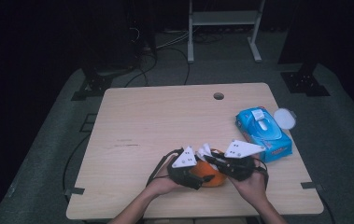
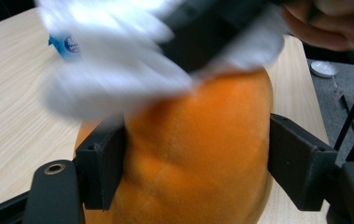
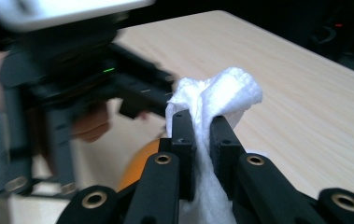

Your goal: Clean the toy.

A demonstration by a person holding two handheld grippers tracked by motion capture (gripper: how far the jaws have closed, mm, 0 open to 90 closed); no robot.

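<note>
Orange ball (image 2: 198, 154) is being pinched by left claw (image 2: 195, 163) at counter's (image 1: 165, 116) six o'clock; white tissue (image 3: 212, 98) is being pinched by right claw (image 3: 201, 126); wipes pack (image 1: 262, 133) is lying at three o'clock.

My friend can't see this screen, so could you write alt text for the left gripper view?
Two black jaws of the left gripper clamp a rounded orange fuzzy object from both sides. A blurred white wipe lies across its top, above a pale wooden table.
</note>
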